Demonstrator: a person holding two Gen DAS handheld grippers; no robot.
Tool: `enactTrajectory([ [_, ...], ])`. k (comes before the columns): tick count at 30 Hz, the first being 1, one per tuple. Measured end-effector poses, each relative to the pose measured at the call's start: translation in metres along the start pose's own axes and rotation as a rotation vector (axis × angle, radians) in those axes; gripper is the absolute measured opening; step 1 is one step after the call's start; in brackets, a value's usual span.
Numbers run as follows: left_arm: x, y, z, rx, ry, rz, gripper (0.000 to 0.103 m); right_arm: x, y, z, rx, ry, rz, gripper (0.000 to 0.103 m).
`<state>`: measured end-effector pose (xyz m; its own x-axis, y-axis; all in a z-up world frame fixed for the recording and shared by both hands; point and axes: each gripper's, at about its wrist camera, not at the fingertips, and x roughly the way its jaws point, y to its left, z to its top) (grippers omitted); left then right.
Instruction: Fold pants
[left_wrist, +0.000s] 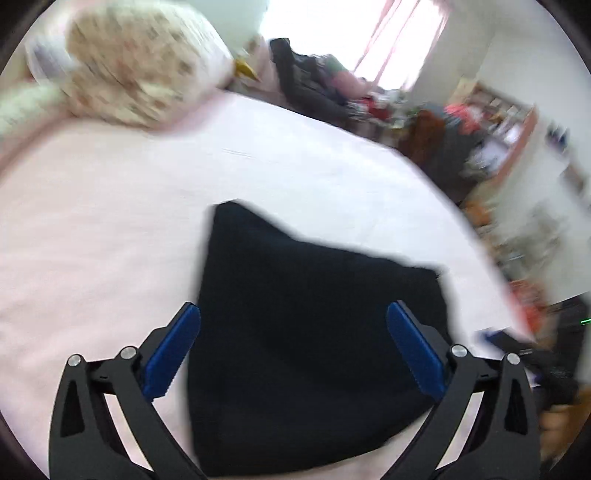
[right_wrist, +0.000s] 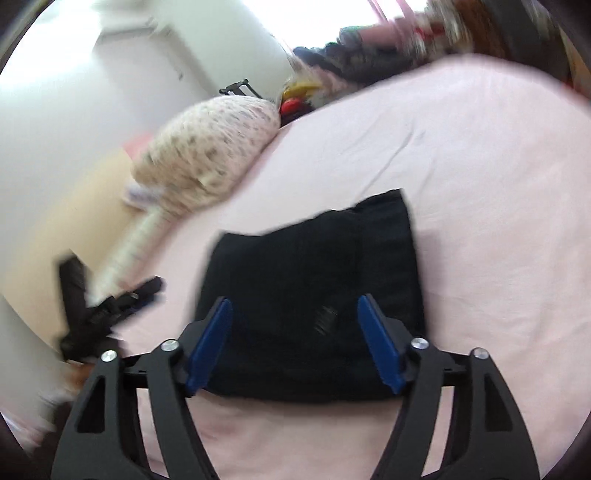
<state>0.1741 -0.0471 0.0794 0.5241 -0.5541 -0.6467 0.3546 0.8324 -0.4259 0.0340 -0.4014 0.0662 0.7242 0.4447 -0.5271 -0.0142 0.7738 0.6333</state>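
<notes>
The black pants (left_wrist: 303, 339) lie folded into a compact squarish bundle on the pink bed sheet (left_wrist: 110, 221). My left gripper (left_wrist: 293, 314) is open and empty, held above the bundle with a blue pad (left_wrist: 173, 350) on each side of it. In the right wrist view the same bundle (right_wrist: 314, 288) lies on the sheet (right_wrist: 480, 184). My right gripper (right_wrist: 295, 306) is open and empty above its near edge. The left gripper (right_wrist: 107, 310) shows blurred at the left of that view.
A floral pillow (left_wrist: 140, 62) lies at the head of the bed, also in the right wrist view (right_wrist: 210, 155). A dark chair with clothes (left_wrist: 310, 85) and cluttered shelves (left_wrist: 491, 122) stand past the bed's far edge. Both views are motion-blurred.
</notes>
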Motion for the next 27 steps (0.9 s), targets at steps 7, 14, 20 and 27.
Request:
enactTrajectory([
  [7, 0.054, -0.012, 0.061, -0.101, 0.071, -0.151, 0.101, 0.073, -0.018, 0.070, 0.195, 0.131, 0.070, 0.074],
  [14, 0.142, -0.009, 0.075, -0.106, 0.237, 0.008, 0.101, 0.125, -0.042, 0.082, 0.221, 0.223, -0.053, 0.053],
  [20, 0.153, 0.054, 0.062, -0.323, 0.186, -0.061, 0.071, 0.132, -0.089, 0.063, 0.372, 0.193, -0.008, 0.016],
  [27, 0.117, 0.023, 0.069, -0.216, 0.048, -0.167, 0.101, 0.091, -0.057, 0.082, 0.251, 0.035, 0.042, 0.079],
])
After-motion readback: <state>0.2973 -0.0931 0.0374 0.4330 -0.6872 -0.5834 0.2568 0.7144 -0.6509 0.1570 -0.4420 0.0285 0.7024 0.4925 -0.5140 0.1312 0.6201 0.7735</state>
